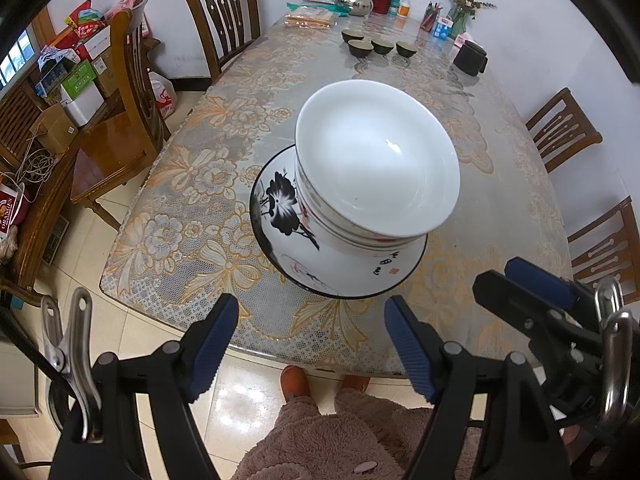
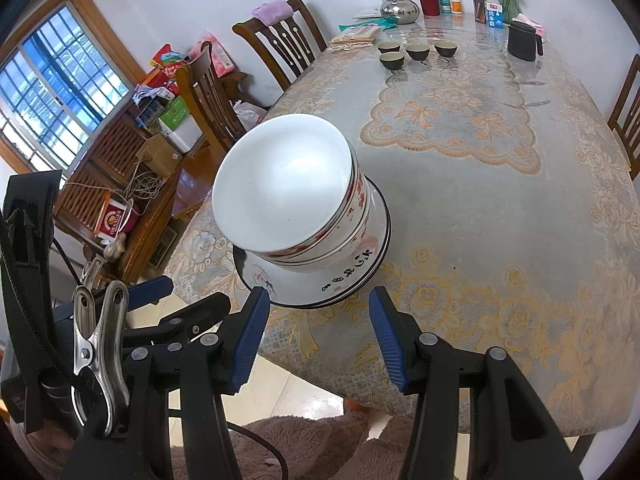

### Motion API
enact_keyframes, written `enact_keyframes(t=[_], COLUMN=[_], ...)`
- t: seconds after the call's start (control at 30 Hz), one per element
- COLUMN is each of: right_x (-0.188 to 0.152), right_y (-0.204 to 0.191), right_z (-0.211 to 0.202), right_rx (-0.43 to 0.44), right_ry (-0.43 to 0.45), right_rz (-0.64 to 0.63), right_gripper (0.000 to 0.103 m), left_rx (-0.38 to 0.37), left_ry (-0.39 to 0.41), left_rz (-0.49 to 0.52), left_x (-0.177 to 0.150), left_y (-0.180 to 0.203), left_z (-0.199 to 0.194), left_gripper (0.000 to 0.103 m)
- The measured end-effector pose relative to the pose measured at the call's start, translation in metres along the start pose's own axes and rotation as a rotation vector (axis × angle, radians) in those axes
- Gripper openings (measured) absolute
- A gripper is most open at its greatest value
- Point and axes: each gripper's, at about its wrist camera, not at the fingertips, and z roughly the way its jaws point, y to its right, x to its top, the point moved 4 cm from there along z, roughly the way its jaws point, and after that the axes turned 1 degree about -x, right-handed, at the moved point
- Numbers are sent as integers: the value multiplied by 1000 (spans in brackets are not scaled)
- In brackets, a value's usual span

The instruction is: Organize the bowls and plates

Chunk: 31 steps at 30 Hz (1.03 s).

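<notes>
A stack of white bowls [image 1: 372, 172] with red flower trim sits on stacked white plates [image 1: 340, 268] with black ink painting, near the table's front edge. It also shows in the right wrist view, the bowls [image 2: 288, 196] on the plates [image 2: 320, 284]. My left gripper [image 1: 312, 344] is open and empty, just in front of the plates. My right gripper [image 2: 316, 332] is open and empty, close to the plate rim; it also shows in the left wrist view [image 1: 520, 280] at the right.
The table [image 1: 192, 208] has a lace-pattern cover. Several small dark cups [image 1: 372, 46], a black mug [image 1: 470, 58], a steel kettle [image 1: 356, 2] and bottles stand at the far end. Wooden chairs [image 1: 120, 120] stand around it. A cluttered sideboard [image 2: 120, 184] is at left.
</notes>
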Motion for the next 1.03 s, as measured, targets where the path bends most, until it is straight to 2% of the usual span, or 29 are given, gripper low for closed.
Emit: enact_keyframes(t=[1.03], right_x=[-4], right_y=[2], right_z=[-1], right_rx=[-7], right_ry=[9], right_rz=[21], right_gripper=[53], left_rx=[-33], left_ry=[-7], left_rz=[33], left_x=[5], left_y=[-1], left_z=[1], left_gripper=[79])
